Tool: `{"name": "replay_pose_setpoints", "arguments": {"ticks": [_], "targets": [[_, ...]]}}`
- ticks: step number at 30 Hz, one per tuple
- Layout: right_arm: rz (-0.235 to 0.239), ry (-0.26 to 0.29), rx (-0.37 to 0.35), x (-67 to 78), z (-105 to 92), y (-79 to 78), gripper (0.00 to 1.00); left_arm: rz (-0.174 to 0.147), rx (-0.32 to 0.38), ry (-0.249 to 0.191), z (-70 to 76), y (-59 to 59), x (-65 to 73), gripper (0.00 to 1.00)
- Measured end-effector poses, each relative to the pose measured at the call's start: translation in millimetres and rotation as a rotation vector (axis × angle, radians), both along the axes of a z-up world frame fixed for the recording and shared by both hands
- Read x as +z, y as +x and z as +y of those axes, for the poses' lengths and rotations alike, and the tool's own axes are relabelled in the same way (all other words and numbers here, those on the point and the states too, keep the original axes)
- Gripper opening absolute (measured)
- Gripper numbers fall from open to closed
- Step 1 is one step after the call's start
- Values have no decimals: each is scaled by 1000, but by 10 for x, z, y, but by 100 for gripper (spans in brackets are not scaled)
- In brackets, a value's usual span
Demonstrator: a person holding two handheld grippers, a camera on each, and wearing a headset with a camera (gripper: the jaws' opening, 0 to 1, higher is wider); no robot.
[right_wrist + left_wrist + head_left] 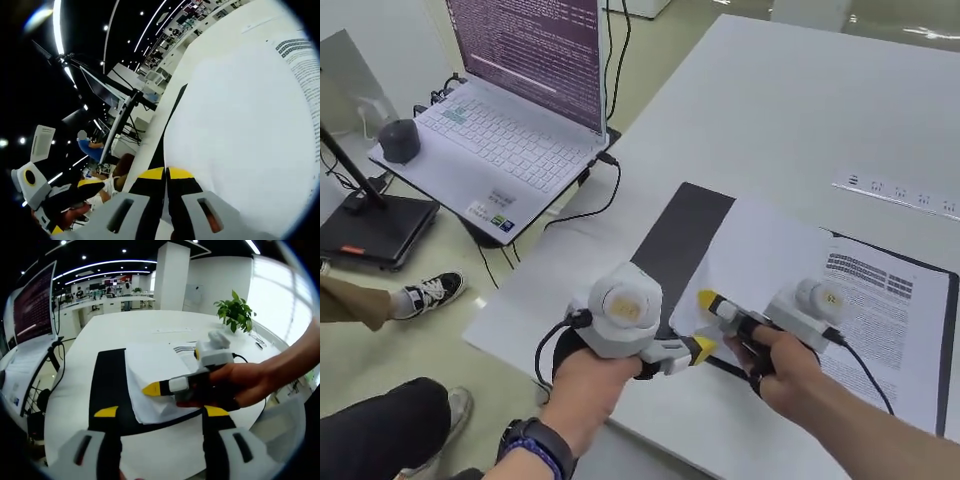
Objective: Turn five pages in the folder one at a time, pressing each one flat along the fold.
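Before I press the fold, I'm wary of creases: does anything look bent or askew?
The page pinched in the right gripper arches off the folder, and its near corner looks buckled. Nothing else stands out.

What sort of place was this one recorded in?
Probably an open-plan office or lab: a laptop beside the white table, more desks under ceiling spotlights behind, and a potted plant.

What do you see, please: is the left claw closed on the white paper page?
No, the left claw stands open, its yellow-tipped jaws wide apart.
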State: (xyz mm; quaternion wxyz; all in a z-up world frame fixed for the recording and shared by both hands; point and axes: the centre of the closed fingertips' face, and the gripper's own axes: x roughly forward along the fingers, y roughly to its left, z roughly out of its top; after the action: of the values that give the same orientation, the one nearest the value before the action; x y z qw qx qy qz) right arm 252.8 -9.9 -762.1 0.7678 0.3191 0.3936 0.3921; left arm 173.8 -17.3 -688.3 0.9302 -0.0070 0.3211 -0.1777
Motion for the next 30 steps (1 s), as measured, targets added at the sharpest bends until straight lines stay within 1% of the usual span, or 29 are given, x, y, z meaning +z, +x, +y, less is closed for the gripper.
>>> {"name": "replay_pose_setpoints", "arguments": {"ticks": [1, 3, 8, 11, 14, 16, 17, 18, 21, 24, 25, 28, 30], "targets": [[2, -1, -1, -3, 6, 2, 0, 0, -1, 0, -5, 5, 1, 65], [5, -5, 2, -58, 25, 42, 0, 3, -7, 2, -28, 13, 5, 66], [23, -19, 3, -87, 27, -5, 0, 6, -21, 8, -64, 21, 15, 66], [35, -5, -5, -99, 45, -12, 3, 6, -20, 6, -49, 36, 11, 65], [32, -23, -2, -166, 64, -25, 5, 7, -18, 4, -33, 40, 2, 65], [48, -26, -13, -203, 63, -34, 6, 8, -18, 4, -23, 38, -5, 65], [65, -19, -23, -216, 71, -37, 8, 9, -16, 3, -19, 31, -2, 65], [70, -18, -26, -226, 75, -36, 9, 10, -13, 1, -12, 26, -6, 65], [59, -28, -17, -246, 100, -38, 12, 15, -5, -2, 13, 6, -15, 65], [73, -7, -25, -228, 101, -43, 14, 16, -1, -3, 25, -8, -10, 65], [70, -2, -21, -218, 107, -46, 15, 16, 0, -3, 28, -9, -13, 65], [57, 29, 2, -165, 148, -65, 23, 19, -1, -3, 30, -10, -27, 65], [69, 60, 5, -111, 170, -86, 30, 21, -3, -6, 21, -10, -45, 65]]}}
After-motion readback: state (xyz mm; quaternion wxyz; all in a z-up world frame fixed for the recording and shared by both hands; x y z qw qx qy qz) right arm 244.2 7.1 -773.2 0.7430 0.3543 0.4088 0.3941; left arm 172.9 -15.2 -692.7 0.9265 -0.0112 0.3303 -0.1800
